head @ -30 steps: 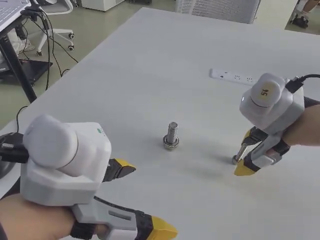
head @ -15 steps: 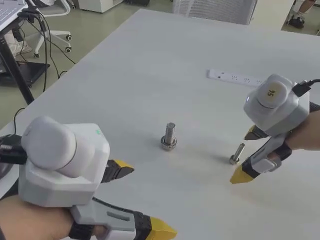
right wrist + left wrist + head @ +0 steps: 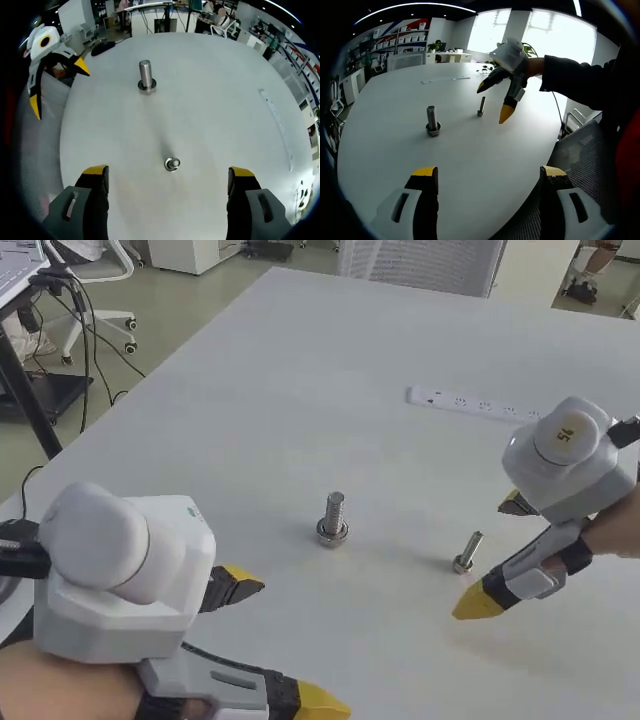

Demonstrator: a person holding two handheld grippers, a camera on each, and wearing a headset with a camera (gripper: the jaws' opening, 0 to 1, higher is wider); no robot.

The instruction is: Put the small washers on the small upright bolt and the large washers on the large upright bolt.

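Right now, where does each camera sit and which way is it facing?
Head view: on the headset, looking forward and down over the table at the large bolt, the small bolt, the left gripper and the right gripper; a hand shows bottom left.
Left gripper view: on the left gripper, looking along its open jaws at both bolts, the right gripper and a dark sleeve.
Right gripper view: on the right gripper, looking down on the small bolt, large bolt and left gripper beyond.
Shared: all three show both bolts.

The left gripper point(image 3: 284, 644) and the right gripper point(image 3: 490, 556) hover well apart, jaws spread wide, both empty.
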